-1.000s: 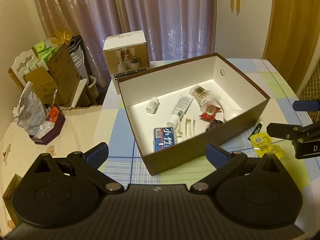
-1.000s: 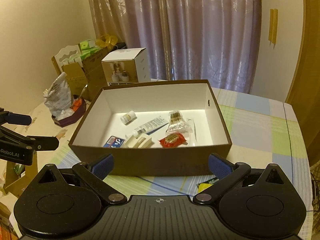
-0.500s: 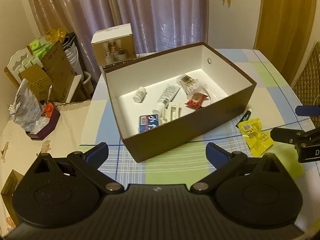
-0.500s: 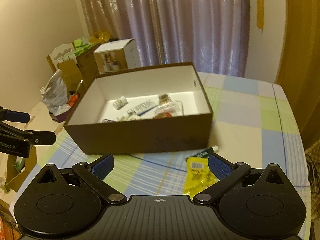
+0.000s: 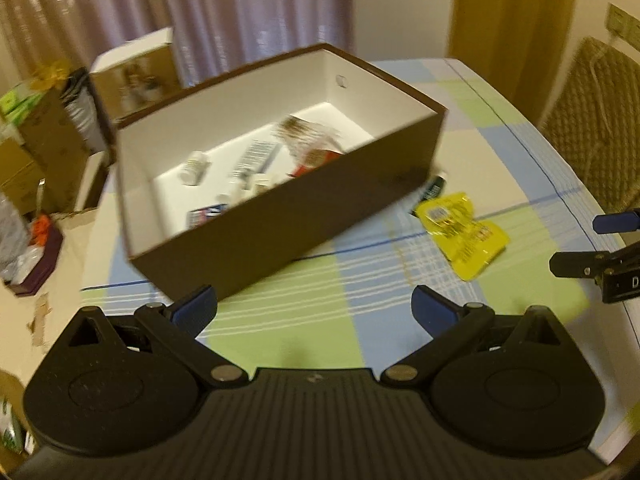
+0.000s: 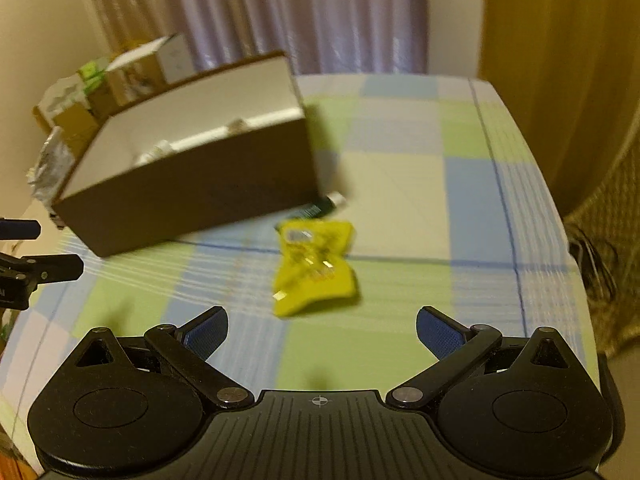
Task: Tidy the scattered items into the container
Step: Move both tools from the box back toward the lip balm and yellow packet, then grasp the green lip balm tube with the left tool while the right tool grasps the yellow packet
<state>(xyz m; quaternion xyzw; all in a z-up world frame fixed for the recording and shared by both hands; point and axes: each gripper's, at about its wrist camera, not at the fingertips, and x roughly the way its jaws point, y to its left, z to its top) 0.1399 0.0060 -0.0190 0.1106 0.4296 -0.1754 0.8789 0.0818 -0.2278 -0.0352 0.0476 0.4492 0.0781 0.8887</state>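
From left to right: a brown box [image 6: 188, 184] holding small toiletries, a dark tube [image 6: 320, 209] touching its corner, then a yellow packet [image 6: 314, 266] flat on the checked desk [image 6: 400, 208]. Both left tongs [image 5: 314, 310] and right tongs [image 6: 322, 332] hang apart, empty. Best lower the right tongs squarely over the packet, pinching an edge. Curtains behind.

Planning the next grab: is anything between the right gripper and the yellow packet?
Nothing visible: only bare checked tablecloth lies between the open right gripper and the crinkled yellow plastic packet.
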